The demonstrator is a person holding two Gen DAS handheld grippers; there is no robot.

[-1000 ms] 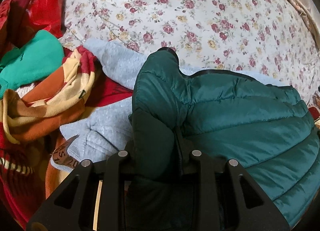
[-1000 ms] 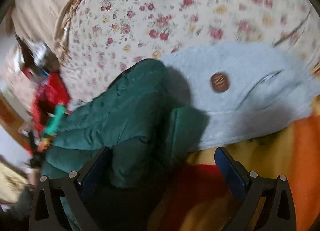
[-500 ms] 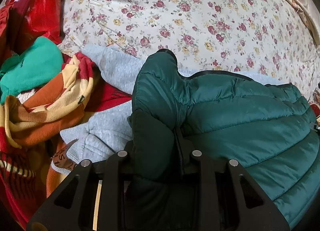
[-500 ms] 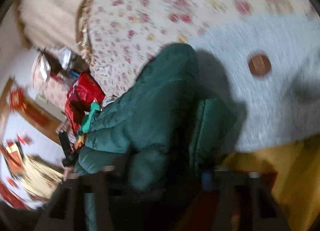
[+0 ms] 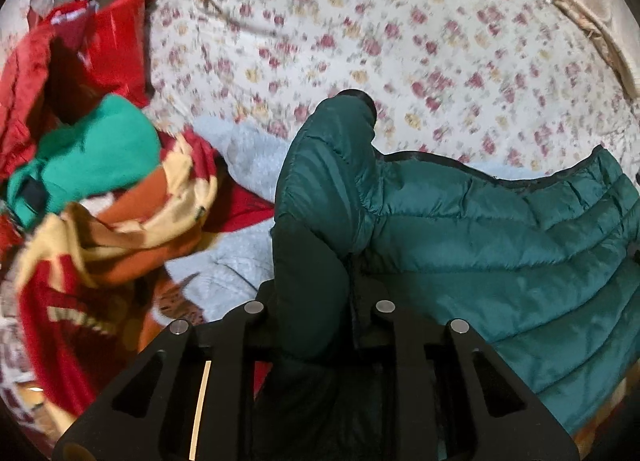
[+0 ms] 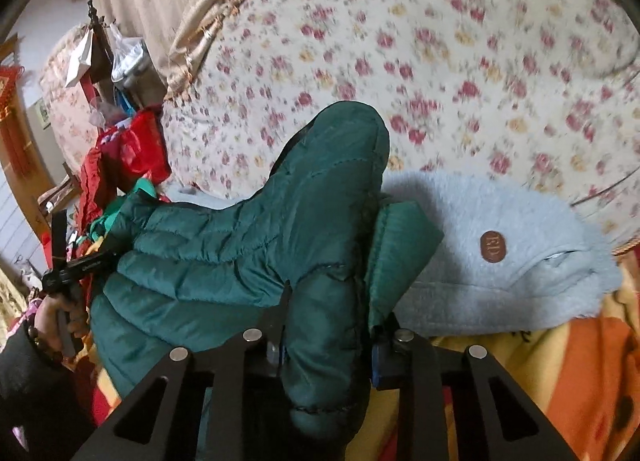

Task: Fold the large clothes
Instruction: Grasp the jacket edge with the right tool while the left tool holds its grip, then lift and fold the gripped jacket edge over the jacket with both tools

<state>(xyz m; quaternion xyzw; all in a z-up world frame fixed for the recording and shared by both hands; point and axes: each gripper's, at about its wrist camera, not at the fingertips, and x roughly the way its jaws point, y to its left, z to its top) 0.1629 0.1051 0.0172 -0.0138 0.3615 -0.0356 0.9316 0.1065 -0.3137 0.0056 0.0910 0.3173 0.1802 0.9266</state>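
**On the flowered bed, both grippers hold the green jacket**

Between the jaws of the left gripper (image 5: 316, 309) sits a thick fold of the dark green padded jacket (image 5: 500, 253); the jaws have just been closing and now stand narrow, pressed on the cloth. The right gripper (image 6: 326, 335) has also just been closing, and its jaws pinch another fold of the same jacket (image 6: 248, 245). The jacket hangs stretched between the two grippers, with one sleeve standing up above each grip. Under it lies a pale blue fleece garment (image 6: 500, 261) with a round brown patch (image 6: 493, 247). Below that is an orange, yellow and red blanket (image 5: 120, 229). To the far left are a bright green garment (image 5: 96, 157) and red clothes (image 5: 112, 45). Behind everything spreads the flowered bedcover (image 5: 400, 41). A person's hand (image 6: 60, 317) holds the left gripper's handle.
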